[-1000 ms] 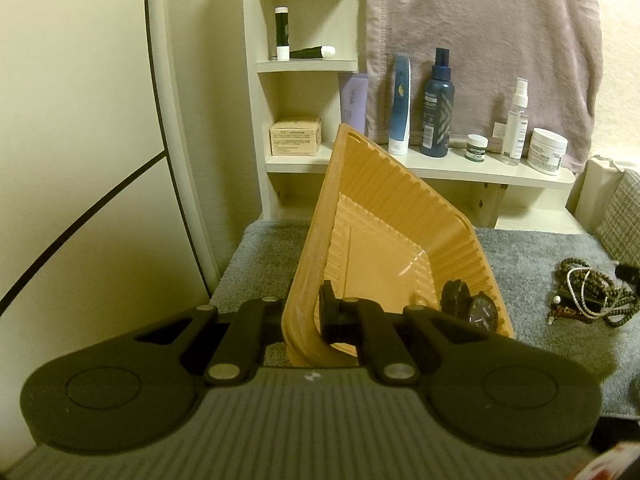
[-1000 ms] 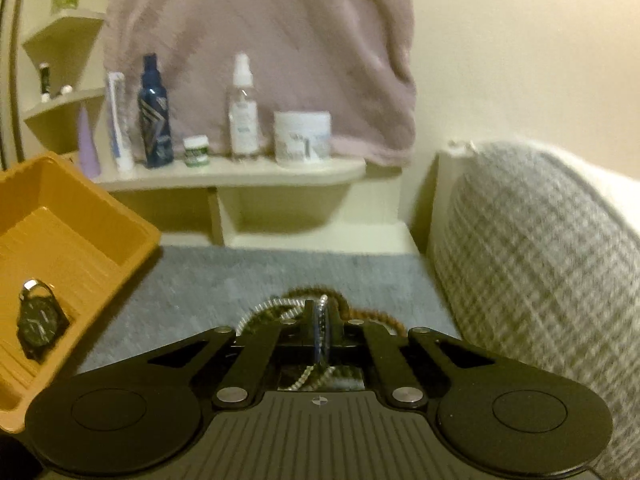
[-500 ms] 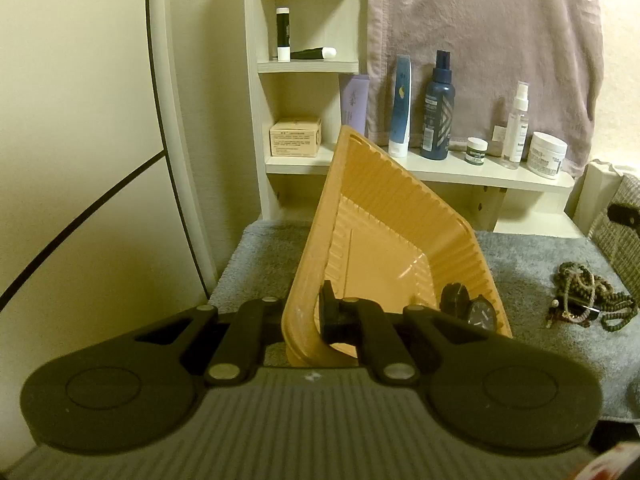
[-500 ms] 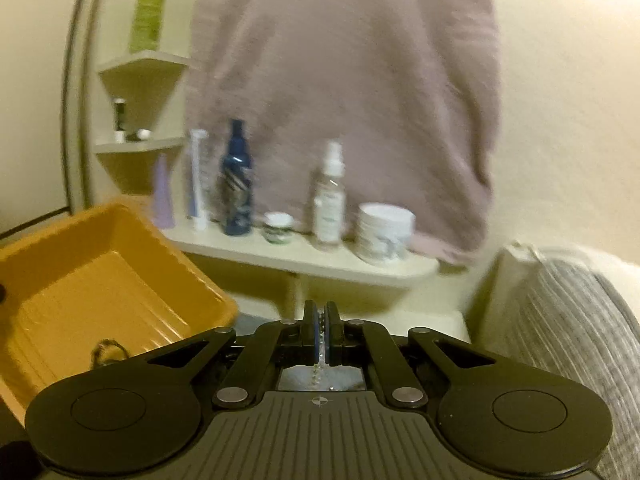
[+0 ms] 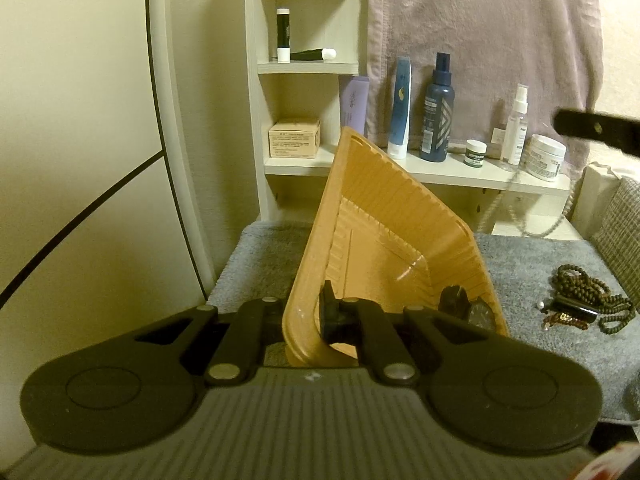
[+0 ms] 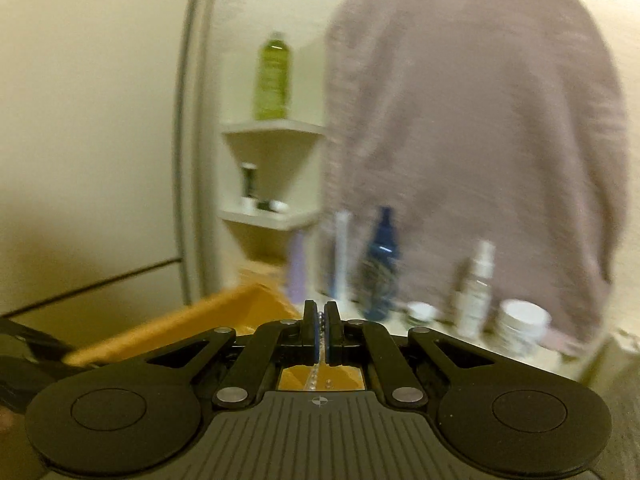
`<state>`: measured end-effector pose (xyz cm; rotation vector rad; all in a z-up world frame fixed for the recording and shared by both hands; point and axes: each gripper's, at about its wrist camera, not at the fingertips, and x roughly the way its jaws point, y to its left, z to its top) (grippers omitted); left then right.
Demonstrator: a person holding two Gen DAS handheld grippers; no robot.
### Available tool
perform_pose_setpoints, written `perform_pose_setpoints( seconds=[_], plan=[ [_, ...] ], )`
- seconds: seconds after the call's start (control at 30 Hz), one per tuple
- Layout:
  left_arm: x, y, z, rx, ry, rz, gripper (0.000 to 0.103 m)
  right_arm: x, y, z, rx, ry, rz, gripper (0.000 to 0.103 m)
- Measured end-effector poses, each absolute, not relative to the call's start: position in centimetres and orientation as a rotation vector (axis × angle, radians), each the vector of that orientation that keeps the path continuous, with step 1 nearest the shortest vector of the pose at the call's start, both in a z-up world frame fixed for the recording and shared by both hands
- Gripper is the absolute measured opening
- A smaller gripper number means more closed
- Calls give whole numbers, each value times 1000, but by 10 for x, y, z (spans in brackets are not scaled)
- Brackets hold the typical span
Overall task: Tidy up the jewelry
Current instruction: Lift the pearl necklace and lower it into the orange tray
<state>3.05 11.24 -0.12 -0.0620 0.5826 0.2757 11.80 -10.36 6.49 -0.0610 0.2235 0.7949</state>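
Above the grey mat (image 5: 540,264), right hand-held gripper (image 6: 320,336) grips a bead necklace (image 5: 520,216)

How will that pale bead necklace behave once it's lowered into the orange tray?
Likely floppy: the pale bead necklace hangs in a slack loop under the right gripper, shut on it. It will probably pile up and slide toward the watch, since the left gripper holds the orange tray tilted.
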Motion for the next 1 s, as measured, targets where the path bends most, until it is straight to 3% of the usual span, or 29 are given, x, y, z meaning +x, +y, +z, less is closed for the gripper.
perform_pose_setpoints(
  seconds=[0.23, 0.67, 0.87, 1.0],
  plan=[
    [31, 113, -1, -70, 582, 275, 7, 112, -73, 64, -76, 277, 961, 2],
    [30, 114, -2, -78, 580, 273, 7, 132, -58, -1, -64, 581, 1034, 3],
    [30, 114, -2, -78, 580, 272, 7, 131, -69, -17, -77, 632, 1002, 3],
    [30, 114, -2, -77, 580, 273, 7, 129, -87, -17, -40, 613, 956, 10]
  ],
)
